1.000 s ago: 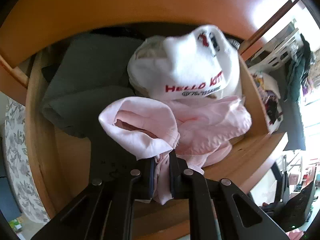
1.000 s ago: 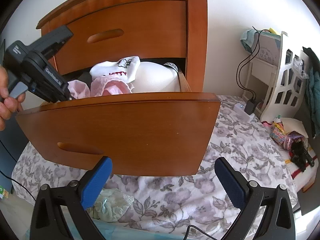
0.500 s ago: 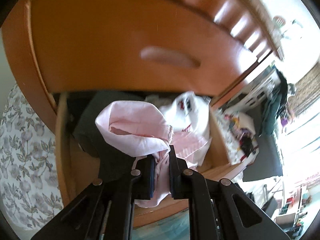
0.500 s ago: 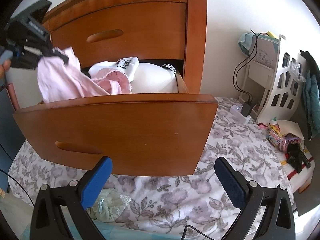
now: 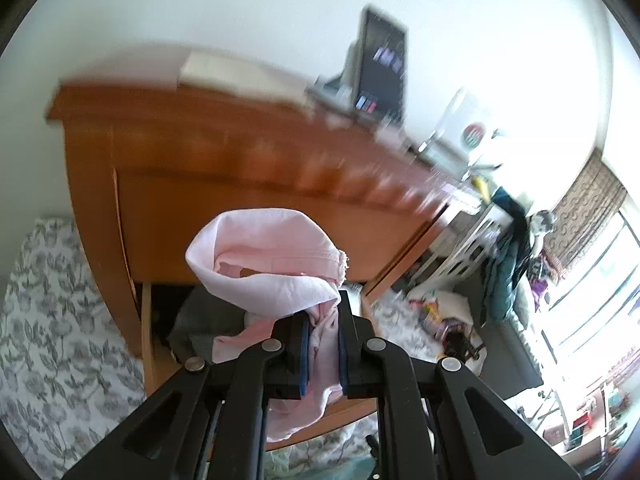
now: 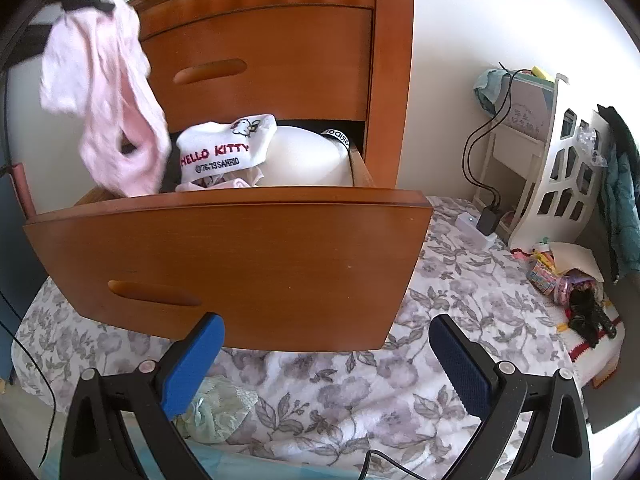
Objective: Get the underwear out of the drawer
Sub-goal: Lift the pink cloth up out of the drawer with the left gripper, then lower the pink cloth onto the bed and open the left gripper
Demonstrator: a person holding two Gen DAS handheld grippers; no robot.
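The left tool (image 5: 323, 354), clenched on the pink underwear (image 6: 108, 108), should lift until its hem clears the drawer (image 6: 240, 264) front; right tool (image 6: 326, 364) released.

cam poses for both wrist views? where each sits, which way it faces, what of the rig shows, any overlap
Left wrist: rides the left gripper, raised, facing the orange-brown wooden dresser; its black fingers pinch the pale pink cotton underwear.
Right wrist: rides the right gripper, low over the floral bedspread, facing the pulled-out wooden drawer; blue-padded fingers spread, empty.
Shared: dresser, drawer and pink underwear, hanging top left in the right view.
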